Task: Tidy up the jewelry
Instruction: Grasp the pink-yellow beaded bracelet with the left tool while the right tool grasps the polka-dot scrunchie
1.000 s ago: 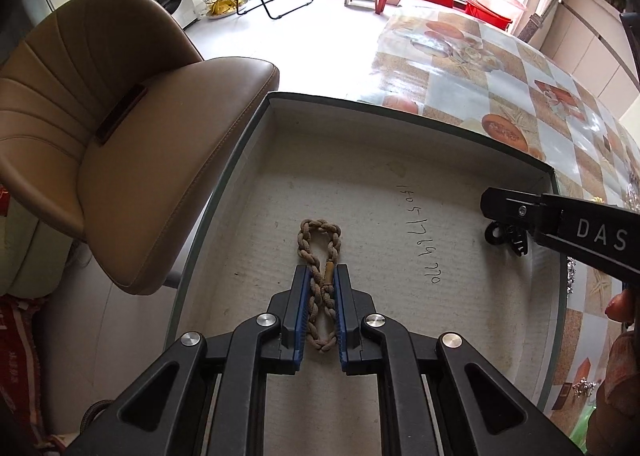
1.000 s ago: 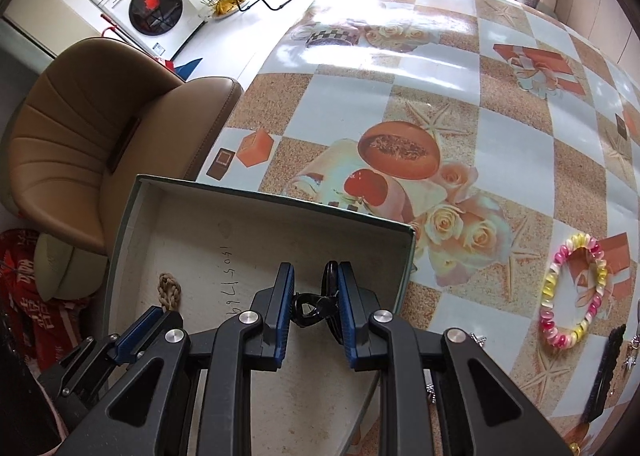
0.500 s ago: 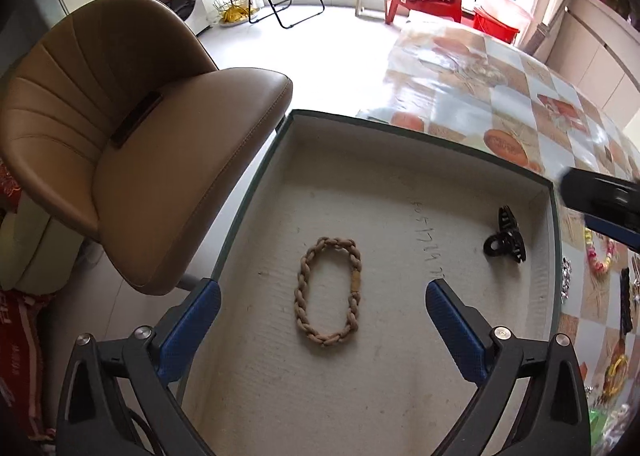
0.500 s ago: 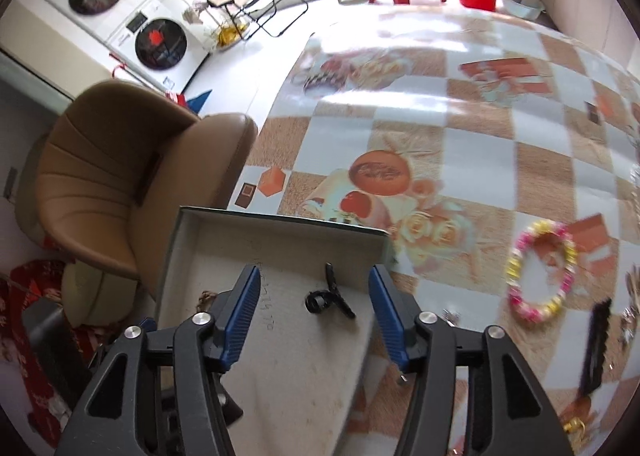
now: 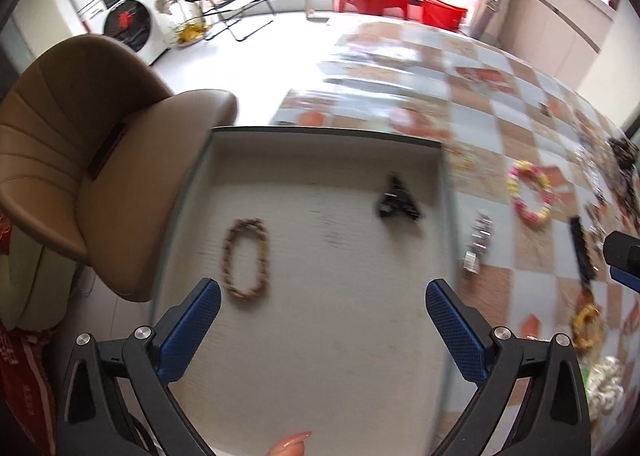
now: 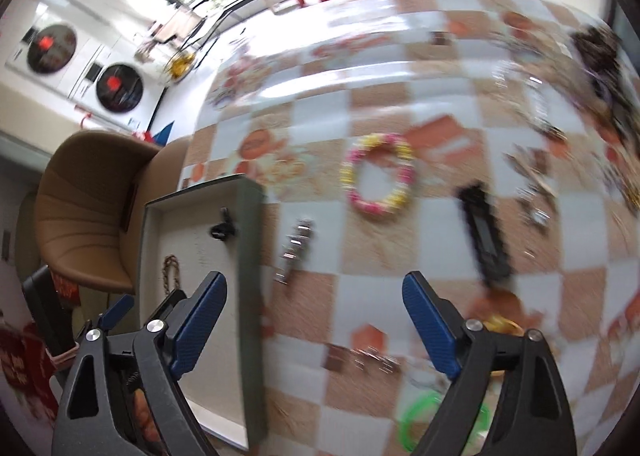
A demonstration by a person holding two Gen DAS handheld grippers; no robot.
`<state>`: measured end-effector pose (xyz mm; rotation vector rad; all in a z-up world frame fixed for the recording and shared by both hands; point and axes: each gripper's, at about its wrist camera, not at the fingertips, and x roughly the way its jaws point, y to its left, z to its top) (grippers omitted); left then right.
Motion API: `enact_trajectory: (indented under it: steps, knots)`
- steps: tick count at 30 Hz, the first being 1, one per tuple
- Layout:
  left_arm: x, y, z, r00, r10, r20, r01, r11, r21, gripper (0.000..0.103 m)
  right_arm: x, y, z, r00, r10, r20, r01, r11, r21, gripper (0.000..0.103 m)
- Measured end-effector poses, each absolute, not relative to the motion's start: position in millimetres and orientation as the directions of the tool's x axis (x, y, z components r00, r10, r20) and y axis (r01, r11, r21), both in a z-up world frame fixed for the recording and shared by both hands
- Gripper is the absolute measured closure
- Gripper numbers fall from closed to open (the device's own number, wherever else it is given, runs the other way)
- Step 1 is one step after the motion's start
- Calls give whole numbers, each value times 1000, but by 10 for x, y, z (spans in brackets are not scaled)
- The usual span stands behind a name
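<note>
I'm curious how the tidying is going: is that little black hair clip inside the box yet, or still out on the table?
Inside. The black hair clip lies loose on the box floor near its right wall, untouched by any gripper.

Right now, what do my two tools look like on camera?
Both match: the left tool and right tool have black angular plastic arms with silver bolts, and fingers faced with blue textured pads. No cables or markings show.
</note>
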<state>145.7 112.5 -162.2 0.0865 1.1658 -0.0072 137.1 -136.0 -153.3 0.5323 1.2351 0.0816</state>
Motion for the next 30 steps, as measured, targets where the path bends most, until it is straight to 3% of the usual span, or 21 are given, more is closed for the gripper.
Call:
enact_trajectory:
  steps: [8, 9, 10, 14, 30]
  knots:
    - [1287, 520, -1503, 407, 7, -914, 140, 988, 70, 0, 915, -2052, -1466, 391, 282, -876, 329, 846, 419, 10]
    - [1273, 439, -1508, 402, 0, -916, 155, 986, 68, 0, 859, -2140, -1456, 399, 268, -877, 342, 844, 414, 8]
    - [1264, 388, -1514, 397, -3, -918, 163, 984, 67, 0, 819, -2195, -1450, 406, 260, -876, 348, 843, 411, 0]
    - [1241, 165, -1548, 372, -34, -928, 212, 976, 49, 0, 651, -2428, -1401, 450, 222, -865, 377, 831, 409, 0]
    - [1570, -404, -1729, 356, -38, -934, 264, 962, 62, 0, 703, -2851, -1700, 303, 152, -941, 378, 887, 265, 0]
